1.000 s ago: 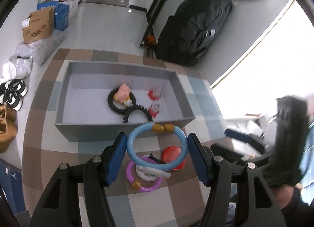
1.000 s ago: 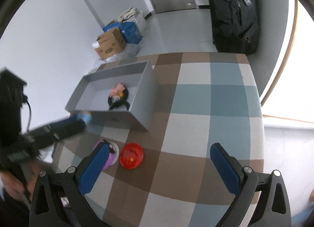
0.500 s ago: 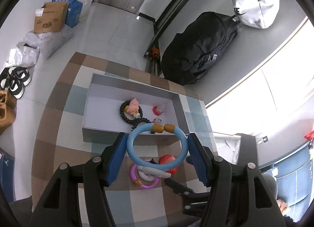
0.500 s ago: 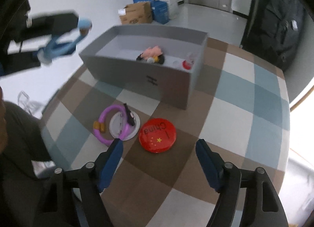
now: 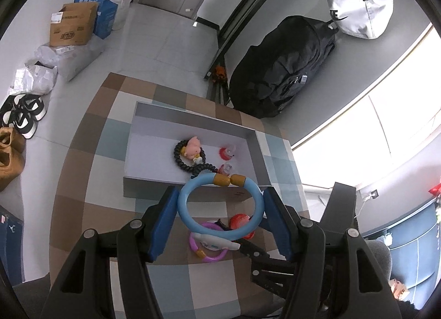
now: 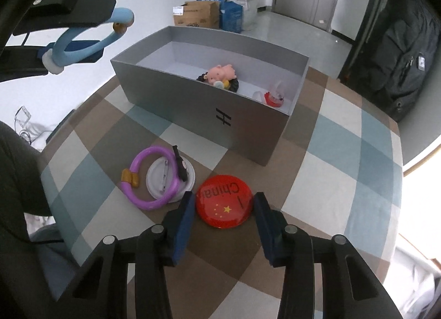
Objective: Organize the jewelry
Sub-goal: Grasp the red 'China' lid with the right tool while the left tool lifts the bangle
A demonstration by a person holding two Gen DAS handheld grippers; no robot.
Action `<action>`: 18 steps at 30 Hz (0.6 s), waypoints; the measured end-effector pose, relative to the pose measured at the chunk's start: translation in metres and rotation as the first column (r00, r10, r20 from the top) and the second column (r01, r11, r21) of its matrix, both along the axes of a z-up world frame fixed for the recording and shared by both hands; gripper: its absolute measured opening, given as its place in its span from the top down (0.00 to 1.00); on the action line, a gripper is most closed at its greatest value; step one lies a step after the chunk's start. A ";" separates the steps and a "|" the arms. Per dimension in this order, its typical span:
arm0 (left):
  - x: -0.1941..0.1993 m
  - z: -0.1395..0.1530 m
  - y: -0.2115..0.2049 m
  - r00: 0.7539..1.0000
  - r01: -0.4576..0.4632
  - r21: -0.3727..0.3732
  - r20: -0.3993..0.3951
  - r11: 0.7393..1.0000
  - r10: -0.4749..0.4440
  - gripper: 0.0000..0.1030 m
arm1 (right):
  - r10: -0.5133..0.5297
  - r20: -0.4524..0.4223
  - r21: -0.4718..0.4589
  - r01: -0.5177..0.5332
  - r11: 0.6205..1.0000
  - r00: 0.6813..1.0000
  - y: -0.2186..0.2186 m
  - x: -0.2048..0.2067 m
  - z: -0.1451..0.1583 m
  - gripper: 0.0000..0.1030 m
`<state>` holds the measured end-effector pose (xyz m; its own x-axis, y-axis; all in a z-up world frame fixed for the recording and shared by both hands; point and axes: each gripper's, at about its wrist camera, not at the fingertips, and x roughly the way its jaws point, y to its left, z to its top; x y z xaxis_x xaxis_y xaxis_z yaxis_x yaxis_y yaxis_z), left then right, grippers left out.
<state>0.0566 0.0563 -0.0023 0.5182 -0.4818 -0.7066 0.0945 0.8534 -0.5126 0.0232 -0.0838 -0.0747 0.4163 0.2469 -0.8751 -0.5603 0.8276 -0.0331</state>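
Lowered since earlier, the open right gripper [image 6: 223,208] now straddles the red badge [image 6: 223,204] at lower centre, the left gripper [image 5: 220,206] clamps the blue bangle [image 5: 219,206] above the grey box [image 6: 193,104], and the purple bangle [image 6: 153,177] waits.

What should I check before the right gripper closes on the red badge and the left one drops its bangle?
1. Left gripper grips the blue bangle from both sides: ok.
2. Bangle is over the grey box opening: not ok; it hangs above the near wall or short of it.
3. Right gripper is open and straddles the red badge: ok.
4. Right fingers are low enough to catch the badge rim: cannot tell.
5. Left finger clears the purple bangle and white badge: ok, though the gap is narrow.
6. Bare floor remains in the box: ok.
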 end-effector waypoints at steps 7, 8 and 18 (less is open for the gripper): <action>0.000 0.001 0.001 1.000 -0.004 0.002 0.001 1.000 0.004 0.44 | -0.001 -0.012 0.010 0.001 1.000 1.000 -0.005 -0.001 0.002 0.59; 0.000 0.001 0.001 1.000 -0.005 0.003 0.001 1.000 0.005 0.44 | -0.007 -0.014 0.015 0.007 1.000 1.000 -0.007 -0.003 0.004 0.59; 0.000 0.004 -0.003 1.000 -0.017 0.018 0.026 1.000 0.016 0.44 | -0.086 -0.021 0.189 0.089 0.978 0.996 -0.030 0.008 0.036 0.59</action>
